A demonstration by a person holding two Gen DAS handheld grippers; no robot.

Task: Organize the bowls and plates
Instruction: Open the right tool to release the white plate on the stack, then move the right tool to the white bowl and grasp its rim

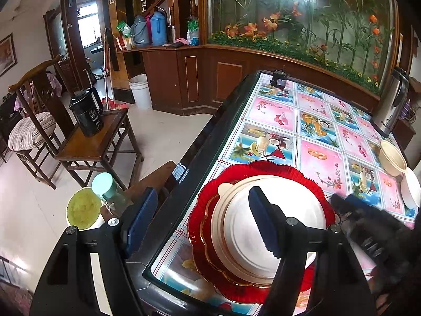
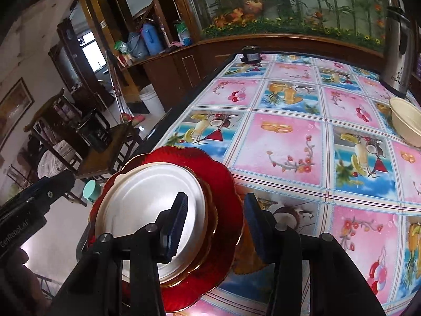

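Stack (image 2: 155, 218) overhangs surface (image 2: 284, 137) edge at 7 o'clock; both hand-held grippers, right (image 2: 214, 226) & left (image 1: 202, 223), open, empty. Bump = fall.

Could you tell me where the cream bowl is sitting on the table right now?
The cream bowl sits upright near the table's far right edge in both wrist views, just in front of the steel thermos, well apart from the red plate stack.

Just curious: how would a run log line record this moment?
stack: white plate on red plate | left claw: open | right claw: open | cream bowl: apart
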